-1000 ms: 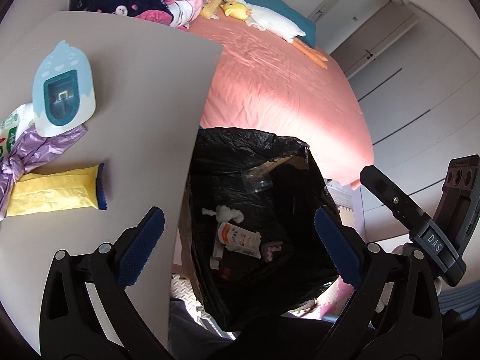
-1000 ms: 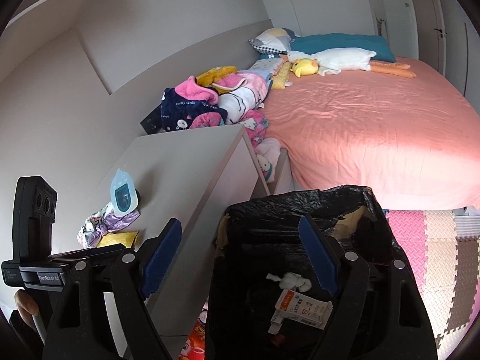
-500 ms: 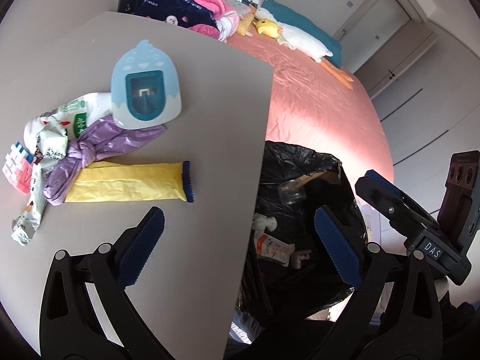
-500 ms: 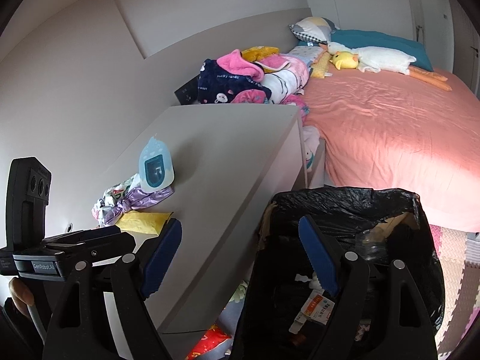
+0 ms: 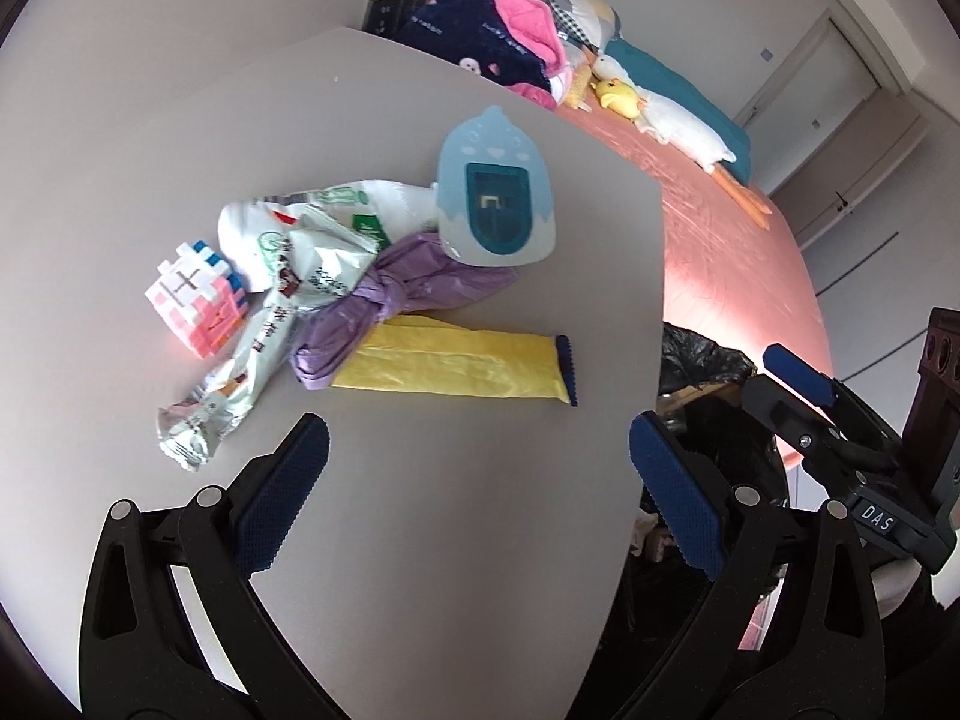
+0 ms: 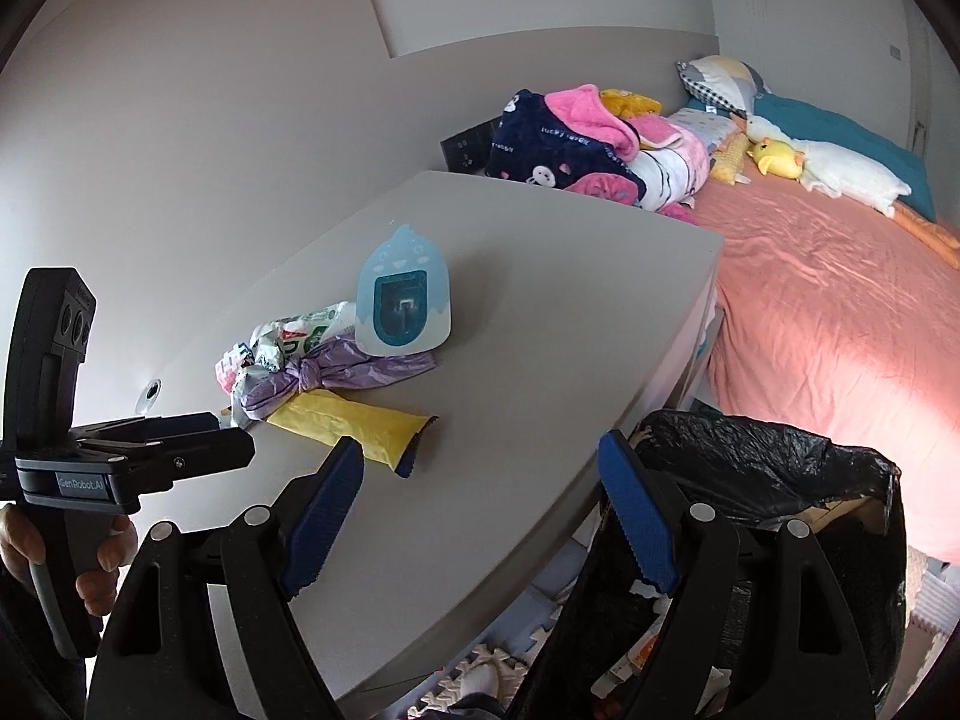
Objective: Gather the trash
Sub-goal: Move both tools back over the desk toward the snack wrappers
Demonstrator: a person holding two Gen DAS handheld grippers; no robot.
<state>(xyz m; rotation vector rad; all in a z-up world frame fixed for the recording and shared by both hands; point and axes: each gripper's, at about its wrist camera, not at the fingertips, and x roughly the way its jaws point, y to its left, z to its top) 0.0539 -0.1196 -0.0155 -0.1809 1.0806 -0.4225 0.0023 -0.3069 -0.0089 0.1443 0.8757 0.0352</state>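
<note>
Wide-open left hand-held gripper (image 5: 474, 489) above yellow wrapper (image 5: 456, 369) on grey table (image 5: 420, 540)

Two downward wrist views, shared tabletop (image 5: 456, 540)

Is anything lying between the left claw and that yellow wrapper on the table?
Nothing visible. The left claw hangs open over bare table, and the yellow wrapper lies just ahead of it. The purple bag overlaps only the wrapper's far left end; its blue-edged end is free.
</note>
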